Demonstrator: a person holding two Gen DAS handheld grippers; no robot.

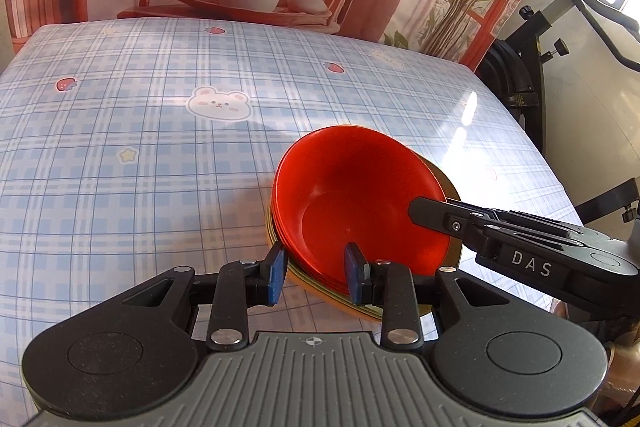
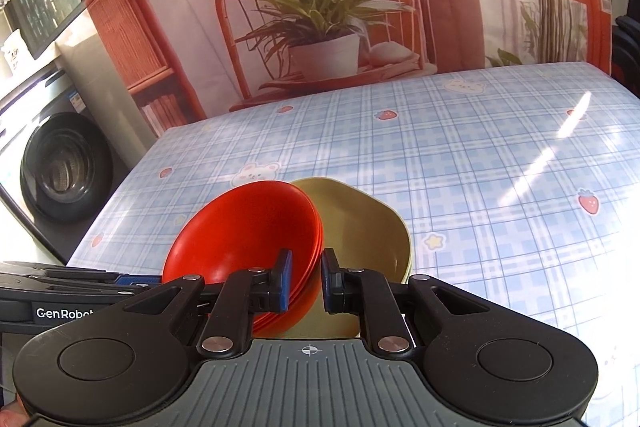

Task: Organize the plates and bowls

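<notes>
A stack of red bowls sits tilted in a stack of olive-yellow plates on the checked tablecloth. My left gripper straddles the near rims of the stack, one blue pad outside and one inside the red bowl; the jaws stand apart. My right gripper is closed on the near rim of the red bowls, beside the olive plate. The right gripper's fingertip also shows in the left wrist view inside the red bowl.
The table carries a blue plaid cloth with bear and strawberry prints. A printed backdrop hangs behind it. A washing machine stands at the left, black stands at the right.
</notes>
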